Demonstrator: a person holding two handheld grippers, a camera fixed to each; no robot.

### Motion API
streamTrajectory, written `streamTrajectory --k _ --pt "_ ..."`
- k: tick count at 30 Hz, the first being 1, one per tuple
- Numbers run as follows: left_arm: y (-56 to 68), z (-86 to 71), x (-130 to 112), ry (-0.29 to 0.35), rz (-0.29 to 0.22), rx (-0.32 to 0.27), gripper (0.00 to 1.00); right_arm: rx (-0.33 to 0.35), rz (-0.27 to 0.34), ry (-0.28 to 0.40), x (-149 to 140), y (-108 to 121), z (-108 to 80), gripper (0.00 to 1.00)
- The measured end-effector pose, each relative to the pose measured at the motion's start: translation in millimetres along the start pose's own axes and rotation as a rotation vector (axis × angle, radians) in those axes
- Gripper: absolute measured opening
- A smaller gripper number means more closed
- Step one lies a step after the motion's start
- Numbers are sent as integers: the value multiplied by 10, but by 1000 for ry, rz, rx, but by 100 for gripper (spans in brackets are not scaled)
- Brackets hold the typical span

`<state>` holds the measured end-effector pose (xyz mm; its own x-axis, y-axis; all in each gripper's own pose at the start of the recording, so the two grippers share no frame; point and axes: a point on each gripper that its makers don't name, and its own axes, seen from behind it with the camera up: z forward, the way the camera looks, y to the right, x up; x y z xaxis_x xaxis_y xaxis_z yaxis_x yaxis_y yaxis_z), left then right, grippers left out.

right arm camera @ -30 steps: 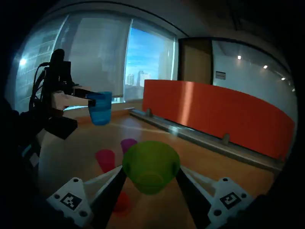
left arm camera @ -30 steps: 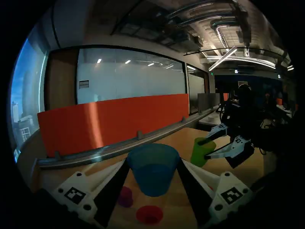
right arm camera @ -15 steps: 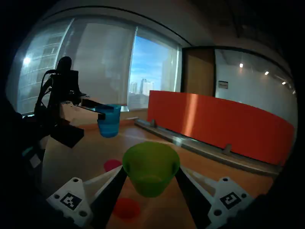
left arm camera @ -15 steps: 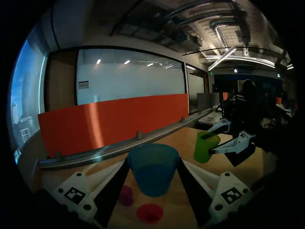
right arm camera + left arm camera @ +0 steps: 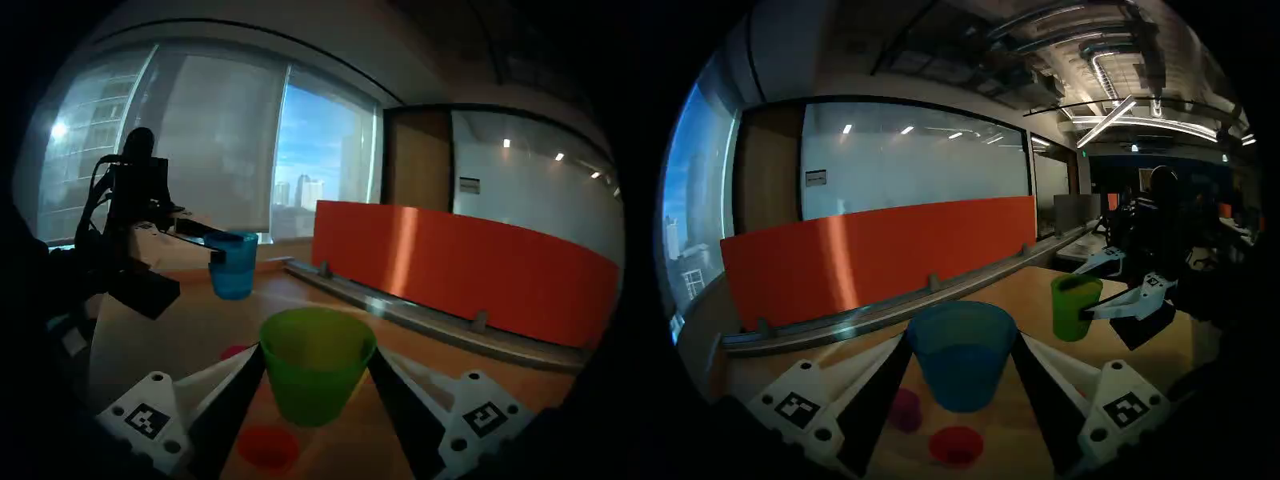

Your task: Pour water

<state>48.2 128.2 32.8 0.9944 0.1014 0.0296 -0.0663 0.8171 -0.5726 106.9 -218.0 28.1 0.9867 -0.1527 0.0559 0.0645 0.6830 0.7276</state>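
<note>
Two cups are being held clear of the counter (image 5: 1024, 292), one in each pair of tongs. The left tongs (image 5: 962, 340) are pinching the blue cup (image 5: 962, 372) between both fingers, high on its wall just under the rim, and the cup is sitting upright. The right tongs (image 5: 316, 350) are pinching the green cup (image 5: 314, 384) in the same manner, also upright. In the left gripper view the green cup is hanging ahead and to the right of the left tongs, well apart from the blue cup. No pour is under way.

The blue cup is showing a darker band across its lower part. I am reading this as water, though the tinted wall is too murky to confirm it. The green cup is looking empty or nearly so.

Below the left tongs, a red cup (image 5: 956, 446) and a purple cup (image 5: 904, 410) are standing on the counter.

Handling, as a judgement: both cups are looking like thin, light plastic with smooth tapered walls. Such a wall is likely to flex under a hard squeeze and slide downward under a weak one. The present hold near the rim, where the cup is widest and stiffest, is appearing sound. A filled cup is going to carry shifting weight, so any tilt is calling for a slow, steady turn with the rims brought near each other.
</note>
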Motion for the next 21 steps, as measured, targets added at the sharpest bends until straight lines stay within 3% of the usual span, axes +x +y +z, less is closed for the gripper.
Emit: streamTrajectory --k 21 --pt "-61 18 66 13 40 27 87 73 11 23 40 -196 114 91"
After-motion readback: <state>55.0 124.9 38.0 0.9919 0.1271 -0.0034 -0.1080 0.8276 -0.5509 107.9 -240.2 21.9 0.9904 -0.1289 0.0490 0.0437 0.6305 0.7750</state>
